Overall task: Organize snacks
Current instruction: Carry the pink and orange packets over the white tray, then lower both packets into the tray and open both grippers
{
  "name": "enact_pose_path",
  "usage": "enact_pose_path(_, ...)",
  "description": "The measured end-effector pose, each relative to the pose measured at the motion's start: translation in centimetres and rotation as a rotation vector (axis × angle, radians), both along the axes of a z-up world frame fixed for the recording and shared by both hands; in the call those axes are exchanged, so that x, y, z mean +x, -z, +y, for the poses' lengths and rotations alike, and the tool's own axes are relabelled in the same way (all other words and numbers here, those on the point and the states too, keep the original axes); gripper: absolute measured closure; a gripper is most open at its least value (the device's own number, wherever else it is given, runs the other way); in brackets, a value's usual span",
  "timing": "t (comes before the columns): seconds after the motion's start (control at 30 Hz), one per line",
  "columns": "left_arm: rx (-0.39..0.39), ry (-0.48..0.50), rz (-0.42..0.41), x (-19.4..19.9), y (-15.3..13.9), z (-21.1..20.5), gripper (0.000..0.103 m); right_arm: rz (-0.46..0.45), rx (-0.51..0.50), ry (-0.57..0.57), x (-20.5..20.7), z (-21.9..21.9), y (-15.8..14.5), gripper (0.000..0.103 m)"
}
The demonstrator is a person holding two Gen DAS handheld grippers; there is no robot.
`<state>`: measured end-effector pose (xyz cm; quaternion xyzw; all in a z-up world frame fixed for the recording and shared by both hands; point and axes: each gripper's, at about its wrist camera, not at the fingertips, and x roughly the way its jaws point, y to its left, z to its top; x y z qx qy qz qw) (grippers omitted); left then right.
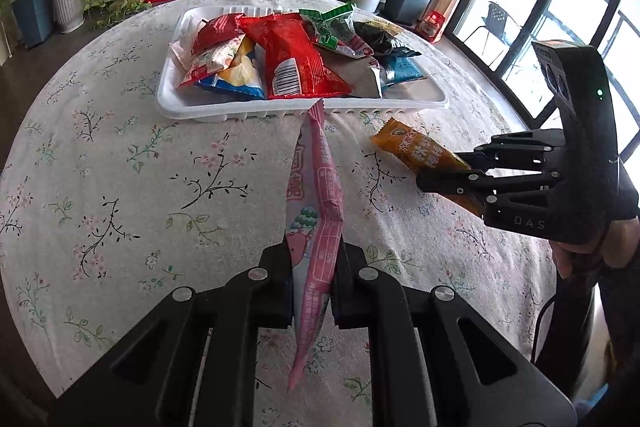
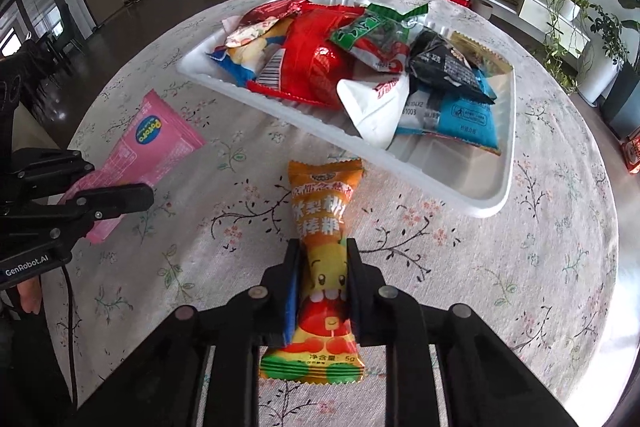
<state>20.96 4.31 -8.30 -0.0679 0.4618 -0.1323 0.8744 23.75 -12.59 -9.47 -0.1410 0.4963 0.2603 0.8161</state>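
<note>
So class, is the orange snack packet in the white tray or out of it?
Out. The orange snack packet lies on the tablecloth short of the white tray, pinched by the right tongs.

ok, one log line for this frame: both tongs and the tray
left tongs: shut on pink packet | right tongs: shut on orange packet | white tray: holds the other snacks

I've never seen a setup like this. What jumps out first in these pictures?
Probably the white plastic tray heaped with bright snack packets, sitting on the far side of the round table's floral tablecloth. Nearer, each black two-finger gripper is clamped on a packet: the left gripper holds a pink wrapper edge-on, and the right gripper pinches an orange candy wrapper just short of the tray.
</note>
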Motion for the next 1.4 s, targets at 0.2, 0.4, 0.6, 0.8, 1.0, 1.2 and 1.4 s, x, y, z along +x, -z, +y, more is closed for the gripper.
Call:
enact_pose_path(0.2,-0.041,0.005,-0.030,-0.2,-1.5,-0.1,0.092,-0.036,0.137,0.068,-2.5,-1.9,-1.9,0.082)
enact_pose_path(0.4,-0.049,0.010,-0.083,1.3,-4.6,0.3,0.092,-0.113,0.248,0.142,-2.0,-4.2,-6.2,0.082)
enact_pose_path(0.6,-0.011,0.001,-0.140,5.7,-8.5,2.0,0.092,-0.166,0.304,0.218,2.1,-5.0,-10.1,0.082)
enact_pose_path(0.8,-0.002,-0.018,-0.128,11.3,-9.3,3.6,0.092,-0.165,0.294,0.226,7.3,-2.8,-10.9,0.082)
enact_pose_path(1.0,0.024,0.006,-0.097,16.8,-6.8,3.4,0.092,-0.139,0.242,0.246,11.2,0.1,-8.8,0.082)
enact_pose_path(1.2,0.024,0.017,-0.033,19.7,-3.7,3.3,0.092,-0.105,0.201,0.275,13.7,1.1,-6.2,0.082)
enact_pose_path(1.4,0.023,0.003,-0.003,20.3,-1.8,3.3,0.092,-0.074,0.189,0.272,14.1,1.4,-3.9,0.082)
